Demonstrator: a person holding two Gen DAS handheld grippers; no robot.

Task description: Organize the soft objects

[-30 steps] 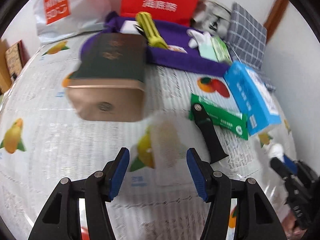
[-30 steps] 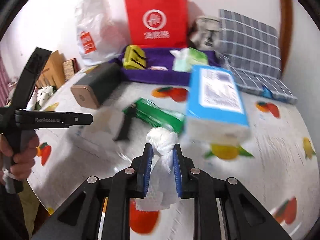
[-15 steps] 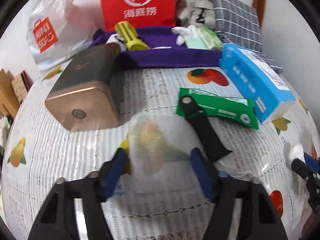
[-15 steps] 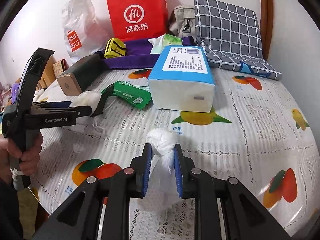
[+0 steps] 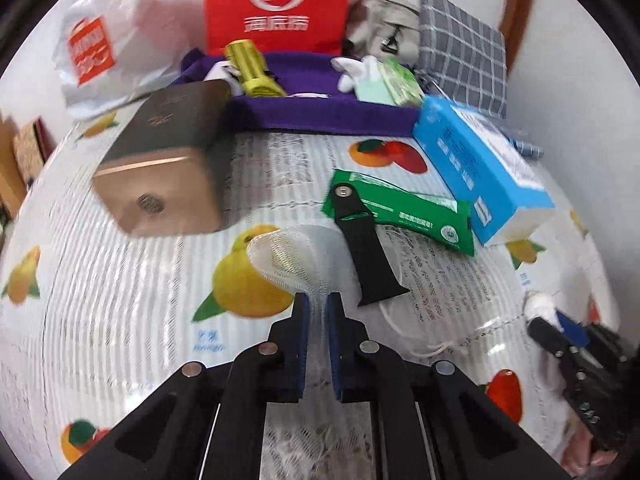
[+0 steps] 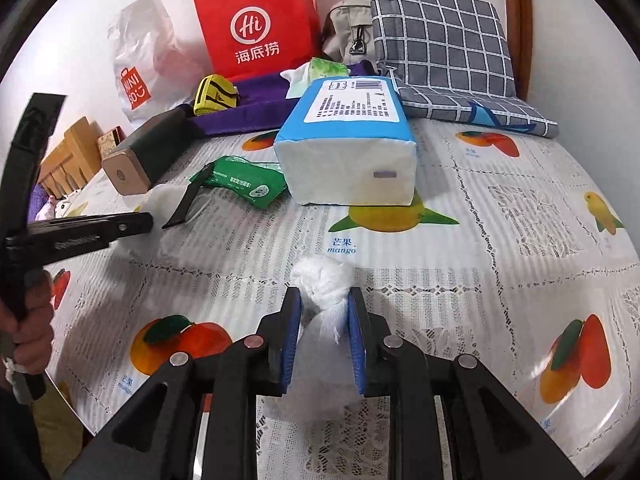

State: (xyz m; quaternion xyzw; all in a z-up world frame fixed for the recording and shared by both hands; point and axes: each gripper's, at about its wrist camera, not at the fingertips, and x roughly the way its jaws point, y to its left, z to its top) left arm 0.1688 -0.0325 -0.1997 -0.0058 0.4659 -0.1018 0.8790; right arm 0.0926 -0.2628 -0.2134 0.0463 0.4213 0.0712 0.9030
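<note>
**Both Grippers Loaded, Purple Tray Waiting**

Closing in the last half second, my left gripper [image 5: 316, 304] is now pinching the white mesh pouch [image 5: 280, 256], which was lying loose between wide-open jaws a moment ago; its pads are pressing together on the netting, and the pouch is bunching up just above the fruit-print tablecloth [image 5: 120, 288]. I am holding my right gripper [image 6: 323, 308] clamped on a knotted white cloth bundle [image 6: 322, 280], low over the cloth near the table's front edge, as it was before.

I am judging this as the pick-up step being finished for both soft items. The next move is calling for a lift clear of the black watch strap [image 5: 364, 256] and green wipes packet [image 5: 400, 212] just beside the pouch, then a carry to the purple fabric tray [image 5: 312, 112] at the back, where a yellow rolled item [image 5: 252, 68] and a pale green tissue pack [image 5: 380, 84] are already sitting.

A blue-and-white tissue brick [image 6: 352, 148] and a bronze-ended dark box [image 5: 164, 164] are crowding the route. Behind the tray, a red paper bag [image 6: 256, 20], a white plastic shopping bag [image 6: 140, 60] and a grey checked cushion [image 6: 440, 36] are leaning against a white wall.
</note>
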